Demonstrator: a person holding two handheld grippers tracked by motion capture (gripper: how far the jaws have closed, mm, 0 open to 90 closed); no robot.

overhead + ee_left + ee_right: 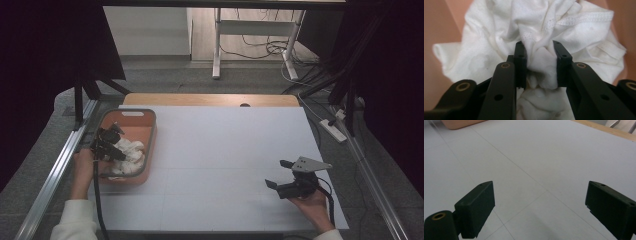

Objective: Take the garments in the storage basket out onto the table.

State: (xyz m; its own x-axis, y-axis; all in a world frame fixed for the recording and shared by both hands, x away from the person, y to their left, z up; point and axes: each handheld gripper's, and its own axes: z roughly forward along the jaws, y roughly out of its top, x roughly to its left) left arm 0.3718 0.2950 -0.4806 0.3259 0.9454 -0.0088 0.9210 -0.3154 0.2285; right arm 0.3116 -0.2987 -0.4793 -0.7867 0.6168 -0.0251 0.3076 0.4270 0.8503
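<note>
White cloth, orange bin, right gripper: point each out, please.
white cloth (pixel 541 67), left gripper view, fold pinched between the jaws
orange bin (pixel 131 114), high view, far rim
right gripper (pixel 279 173), high view, midway between its fingertips

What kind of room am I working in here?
Probably a lab recording rig, not a home: dark curtains flank the table, an aluminium frame rail runs alongside it, and loose cables trail beneath a bench behind.

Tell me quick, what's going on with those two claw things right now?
Left gripper shut on the white cloth inside the orange bin. Right gripper open, holding nothing, above the white table. Nothing in the way.
</note>
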